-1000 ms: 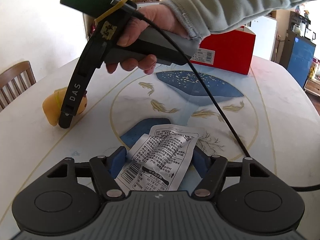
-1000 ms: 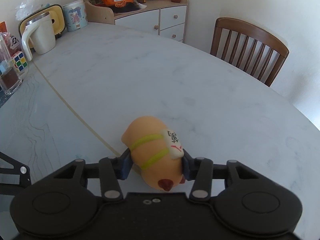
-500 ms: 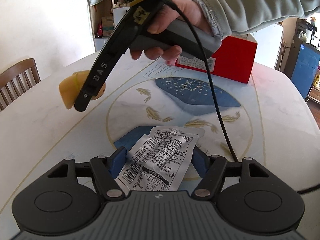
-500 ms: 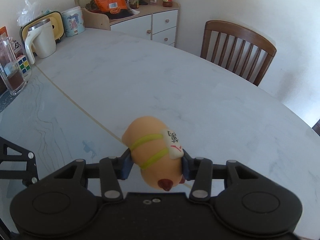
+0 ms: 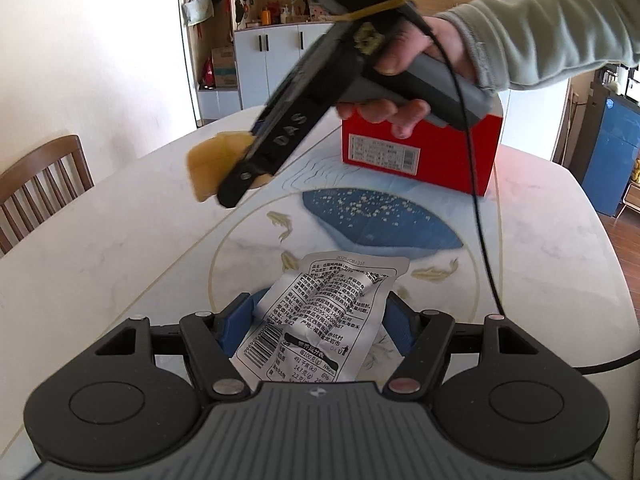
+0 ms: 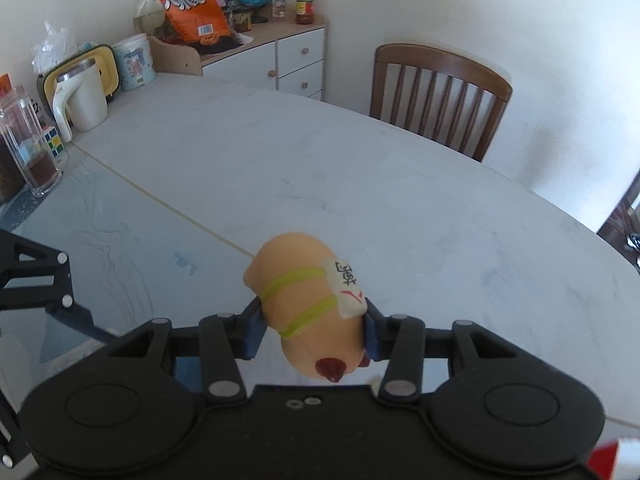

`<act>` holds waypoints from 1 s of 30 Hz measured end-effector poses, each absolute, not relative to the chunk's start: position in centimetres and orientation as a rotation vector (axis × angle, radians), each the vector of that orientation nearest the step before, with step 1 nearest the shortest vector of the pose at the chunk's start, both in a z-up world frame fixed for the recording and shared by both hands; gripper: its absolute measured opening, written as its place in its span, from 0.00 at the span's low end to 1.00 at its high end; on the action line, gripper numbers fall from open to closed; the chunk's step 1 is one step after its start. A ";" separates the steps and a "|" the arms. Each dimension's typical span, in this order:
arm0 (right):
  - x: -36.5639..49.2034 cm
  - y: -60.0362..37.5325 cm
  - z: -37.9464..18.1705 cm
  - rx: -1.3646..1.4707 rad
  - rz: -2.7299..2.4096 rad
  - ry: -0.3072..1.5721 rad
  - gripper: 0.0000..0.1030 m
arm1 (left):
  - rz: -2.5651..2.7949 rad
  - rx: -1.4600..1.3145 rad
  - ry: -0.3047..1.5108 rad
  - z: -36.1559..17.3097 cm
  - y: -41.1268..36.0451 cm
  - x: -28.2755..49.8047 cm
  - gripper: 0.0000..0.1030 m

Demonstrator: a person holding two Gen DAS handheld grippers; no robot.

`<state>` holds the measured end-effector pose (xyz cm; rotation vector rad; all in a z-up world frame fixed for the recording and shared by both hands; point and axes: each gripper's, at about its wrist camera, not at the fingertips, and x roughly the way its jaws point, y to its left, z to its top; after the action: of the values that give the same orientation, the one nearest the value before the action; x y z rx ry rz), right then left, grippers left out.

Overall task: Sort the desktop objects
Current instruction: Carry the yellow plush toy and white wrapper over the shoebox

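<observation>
The squishy toy (image 6: 310, 304), a peach-coloured soft lump with two yellow-green bands, a white label with dark characters and a small red tip facing my camera, sits pinched between the blue pads of my right gripper (image 6: 312, 334), clear of the table (image 6: 360, 184) with the pale marble top showing under it. From my left side the same toy (image 5: 212, 166) shows as a tan wedge poking out beside the black finger marked DAS, held up in the air ahead of the red box (image 5: 436, 152) that stands at the far end of the table. My right hand (image 5: 404, 80) wraps the grey handle, a grey-green sleeve (image 5: 552, 36) runs off to the upper right, and a black cable (image 5: 480, 208) hangs from the handle down past the box. My left gripper (image 5: 320, 320) is clamped on a silver snack packet (image 5: 320, 320), its printed back and barcode facing up, the blue pads pressing its two sides and the packet crumpled between them; whether its far edge rests on the table I cannot tell. Below it lies the painted blue patch with small fish inside a gold ring. A wooden chair (image 6: 438, 96) stands at the table's far edge, and a white jug (image 6: 80, 100), a clear canister (image 6: 30, 152) and a small puzzle cube (image 6: 52, 144) crowd the left corner.
</observation>
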<state>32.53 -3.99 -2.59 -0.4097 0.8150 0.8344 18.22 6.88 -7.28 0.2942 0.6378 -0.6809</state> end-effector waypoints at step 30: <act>22.9 -18.4 3.8 -0.229 0.682 0.811 0.46 | -0.534 0.219 0.589 1.8 -2.0 14.7 0.67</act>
<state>22.95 -18.41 3.85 -0.2290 0.8114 0.6820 14.72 -1.96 1.81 0.2192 0.5888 -0.5344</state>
